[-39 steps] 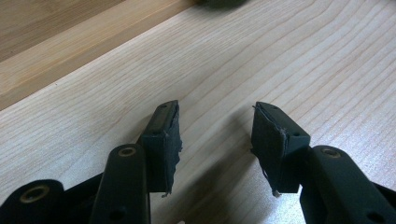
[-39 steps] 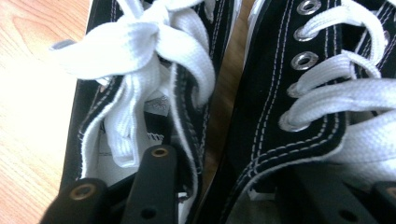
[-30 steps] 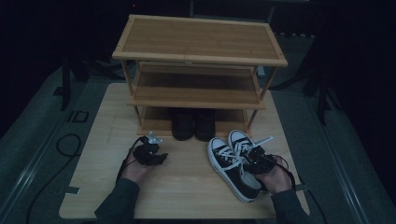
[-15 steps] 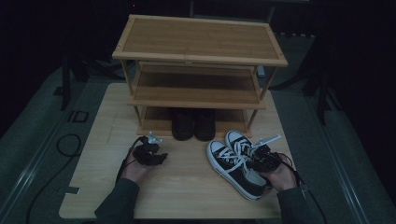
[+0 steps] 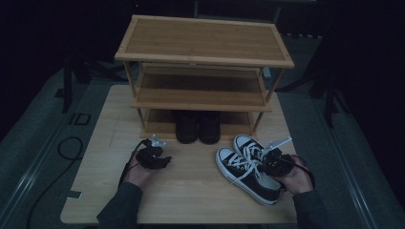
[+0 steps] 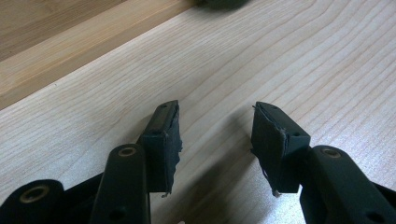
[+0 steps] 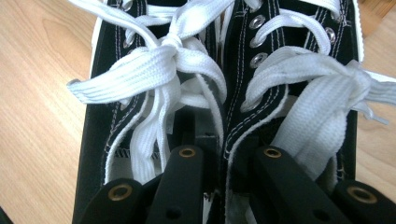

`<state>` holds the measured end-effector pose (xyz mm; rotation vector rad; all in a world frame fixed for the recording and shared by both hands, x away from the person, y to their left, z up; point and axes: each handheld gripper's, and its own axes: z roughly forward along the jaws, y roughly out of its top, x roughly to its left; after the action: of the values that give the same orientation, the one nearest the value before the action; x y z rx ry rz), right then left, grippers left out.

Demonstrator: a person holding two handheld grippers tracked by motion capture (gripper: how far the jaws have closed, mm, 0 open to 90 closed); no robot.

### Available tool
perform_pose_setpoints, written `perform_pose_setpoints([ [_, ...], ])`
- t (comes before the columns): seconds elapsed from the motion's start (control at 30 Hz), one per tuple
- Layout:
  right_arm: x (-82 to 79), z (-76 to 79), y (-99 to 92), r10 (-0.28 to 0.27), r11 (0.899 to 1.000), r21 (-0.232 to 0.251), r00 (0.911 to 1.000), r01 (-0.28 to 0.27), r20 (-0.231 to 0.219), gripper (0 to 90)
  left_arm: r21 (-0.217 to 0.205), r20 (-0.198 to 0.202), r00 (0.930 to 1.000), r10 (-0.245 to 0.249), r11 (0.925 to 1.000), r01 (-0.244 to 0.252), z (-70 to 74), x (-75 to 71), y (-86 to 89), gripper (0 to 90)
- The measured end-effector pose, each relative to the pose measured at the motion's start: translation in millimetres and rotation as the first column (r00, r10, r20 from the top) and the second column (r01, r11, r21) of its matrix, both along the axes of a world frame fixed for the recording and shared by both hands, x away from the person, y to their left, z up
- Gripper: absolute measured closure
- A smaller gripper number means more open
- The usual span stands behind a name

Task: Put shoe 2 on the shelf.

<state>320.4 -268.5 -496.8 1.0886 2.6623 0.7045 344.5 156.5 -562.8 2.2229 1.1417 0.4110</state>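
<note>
Two black jaws of the right gripper [image 7: 222,154] are squeezed together on the inner sides of two sneakers [image 5: 248,167], one jaw down inside each shoe. So this one gripper pinches both black-and-white shoes at once, side by side. In the high view the right gripper [image 5: 267,160] sits over the shoes' openings, with the person's right hand [image 5: 293,176] behind it. Those jaws have just been closing a little more on the shoes.

The left gripper [image 6: 215,135] has its jaws apart, with nothing between them. It rests low over the bare table [image 6: 289,56]. In the high view the left gripper [image 5: 153,155] is well apart from the sneakers, on the other side of the table.

The sneakers are at the near right part of the table [image 5: 191,200], in front of the wooden shoe rack [image 5: 205,47]. Their long way runs at a slant. The white toes point away from the person and toward the rack's bottom shelf. The heels point back toward the right hand. The white laces [image 7: 163,60] are tied in bows on top.

A pair of dark boots [image 5: 198,126] already stands under the rack, on the bottom level, just beside where the sneakers' toes point.

I think the job is to put the sneakers on the rack. The grabbing part looks done. The carrying and setting down are left, since the shoes are not yet on a shelf.
</note>
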Motion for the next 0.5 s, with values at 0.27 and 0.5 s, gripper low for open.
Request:
perform_pose_setpoints([
  [0.27, 1.8, 15.0, -3.6, 0.038, 0.999, -0.005, 0.9992, -0.038, 0.013, 85.4, 0.000, 0.001, 1.0000, -0.001, 1.0000, 0.001, -0.1, -0.1, -0.1, 52.0],
  [0.5, 3.6, 26.7, -4.1, 0.067, 0.998, -0.021, 0.9974, -0.067, 0.026, 85.4, 0.000, 0.002, 1.0000, -0.002, 1.0000, 0.002, -0.1, 0.0, 0.0, 52.0],
])
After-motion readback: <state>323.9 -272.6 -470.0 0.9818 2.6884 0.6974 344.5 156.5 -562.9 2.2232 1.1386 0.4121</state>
